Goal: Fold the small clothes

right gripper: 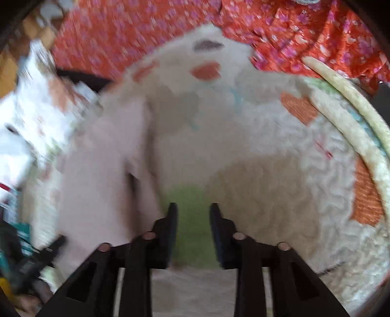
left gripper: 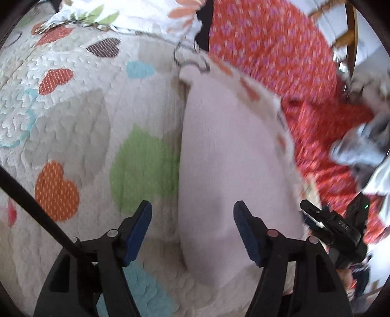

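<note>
A pale pink garment [left gripper: 231, 151] lies folded in a long strip on a white quilt with coloured hearts [left gripper: 73, 102]. My left gripper [left gripper: 192, 214] is open and empty, its jaws straddling the garment's near left edge. In the right wrist view, which is blurred, the same pink garment [right gripper: 102, 170] lies to the left. My right gripper [right gripper: 193, 214] is open and empty over a green patch [right gripper: 192, 195] of the quilt [right gripper: 280, 175], just right of the garment.
A red floral cloth [left gripper: 280, 48] lies behind and to the right; it also shows in the right wrist view [right gripper: 121, 31]. A white floral garment [left gripper: 136, 14] lies at the back. The other gripper [left gripper: 334, 226] shows at the lower right. A grey garment [left gripper: 360, 146] lies right.
</note>
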`<state>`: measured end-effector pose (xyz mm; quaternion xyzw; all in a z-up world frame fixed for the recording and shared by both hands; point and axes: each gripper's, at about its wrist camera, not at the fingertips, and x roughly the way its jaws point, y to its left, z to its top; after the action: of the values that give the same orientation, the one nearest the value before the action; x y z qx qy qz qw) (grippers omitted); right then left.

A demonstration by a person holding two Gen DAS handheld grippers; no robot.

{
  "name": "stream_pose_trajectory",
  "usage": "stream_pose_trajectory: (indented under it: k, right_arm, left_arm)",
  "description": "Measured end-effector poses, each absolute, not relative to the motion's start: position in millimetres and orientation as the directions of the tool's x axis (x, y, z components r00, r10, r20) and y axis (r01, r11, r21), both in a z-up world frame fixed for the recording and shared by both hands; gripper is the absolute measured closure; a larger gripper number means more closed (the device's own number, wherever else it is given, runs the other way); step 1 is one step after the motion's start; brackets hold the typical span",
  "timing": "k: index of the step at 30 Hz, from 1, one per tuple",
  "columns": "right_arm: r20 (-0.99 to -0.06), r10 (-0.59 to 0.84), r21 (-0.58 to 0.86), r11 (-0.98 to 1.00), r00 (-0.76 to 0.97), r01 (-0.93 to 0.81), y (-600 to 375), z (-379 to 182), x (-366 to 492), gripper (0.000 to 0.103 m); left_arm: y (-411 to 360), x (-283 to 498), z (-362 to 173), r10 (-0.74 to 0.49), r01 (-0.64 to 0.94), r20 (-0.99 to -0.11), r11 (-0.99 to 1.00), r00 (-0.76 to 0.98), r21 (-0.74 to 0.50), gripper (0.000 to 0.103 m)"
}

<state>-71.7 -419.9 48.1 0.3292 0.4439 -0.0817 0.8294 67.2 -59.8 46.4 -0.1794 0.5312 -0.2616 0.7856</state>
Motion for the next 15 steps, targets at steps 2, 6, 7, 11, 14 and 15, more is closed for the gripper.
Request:
stream_pose_trajectory:
  k: [2, 6, 7, 11, 14, 15]
  right_arm:
    - [-0.745, 0.215, 0.536, 0.757, 0.632, 0.374, -416, 50, -55, 0.026]
    - [-0.75, 0.34, 0.581, 0.749, 0.567, 0.319, -392, 22, -8, 0.034]
    - [-0.755, 0.361, 0.585, 0.748, 0.548, 0.313, -384, 12, 0, 0.052]
    - [-0.752, 0.345, 0.585, 0.742, 0.561, 0.327, -380, 4, 7, 0.059]
    - [-0.769, 0.294, 0.546, 0.764, 0.568, 0.343, -388, 8, 2, 0.053]
    - [-0.774, 0.253, 0.521, 0.775, 0.581, 0.357, -392, 13, -2, 0.05]
  left_arm:
    - [-60, 79, 40, -0.639, 0.189, -0.71, 0.768, 0.297, -0.612, 0.021]
    - [-80, 89, 17, -0.691, 0.168, -0.693, 0.723, 0.206, -0.67, 0.02]
    - [-87, 88, 21, -0.665, 0.194, -0.71, 0.746, 0.23, -0.637, 0.02]
    - [-108, 81, 30, -0.603, 0.277, -0.769, 0.791, 0.212, -0.545, 0.057]
    - [-105, 73, 38, -0.581, 0.289, -0.777, 0.808, 0.244, -0.513, 0.058]
    - [-103, 71, 39, -0.577, 0.287, -0.778, 0.811, 0.25, -0.509, 0.058]
